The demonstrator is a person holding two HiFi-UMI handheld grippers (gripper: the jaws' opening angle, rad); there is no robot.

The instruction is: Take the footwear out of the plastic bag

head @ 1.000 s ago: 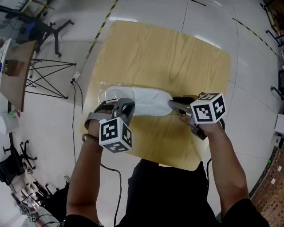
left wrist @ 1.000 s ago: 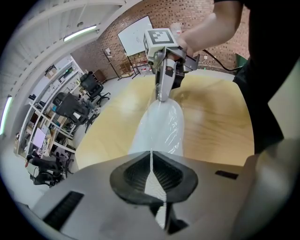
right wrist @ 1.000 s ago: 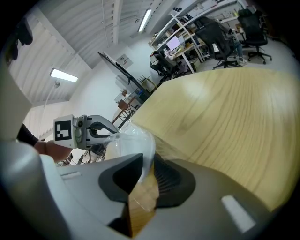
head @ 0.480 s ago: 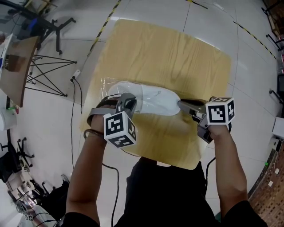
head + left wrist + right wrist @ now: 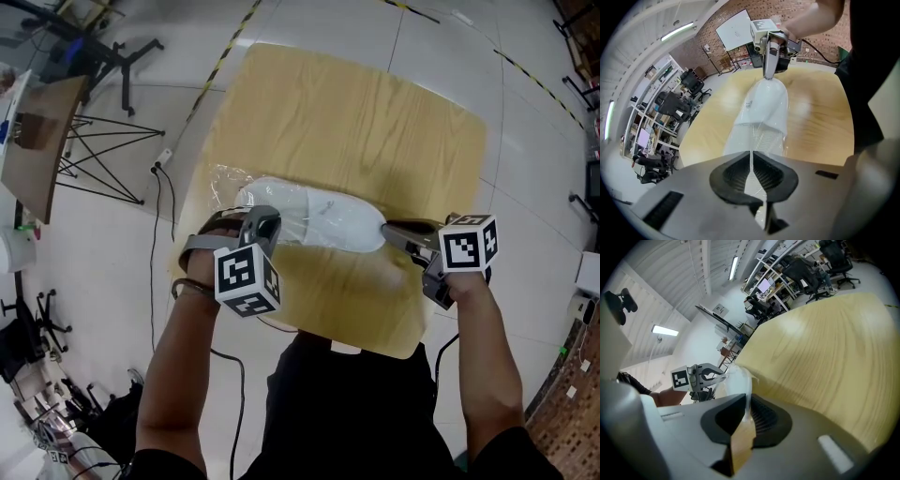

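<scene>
1. Left gripper view: the left gripper [image 5: 751,161] has just closed further, and its jaws pinch a fold of the clear plastic bag [image 5: 761,138].
2. The right gripper [image 5: 746,401], also just closing, nips the tip of the white footwear [image 5: 735,378].
3. The footwear lies stretched between them, seemingly about half out. Its far end remains to be drawn free.
4. Beneath is a wooden table [image 5: 356,112]. Around it are a pale tiled floor [image 5: 534,187] and office chairs.

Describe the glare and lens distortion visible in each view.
Head view: light glares off the floor, glints on the plastic bag, table edges bow. Left gripper view: fisheye, black corners, footwear sharp. Right gripper view: bright strip lamp, table curved.
</scene>
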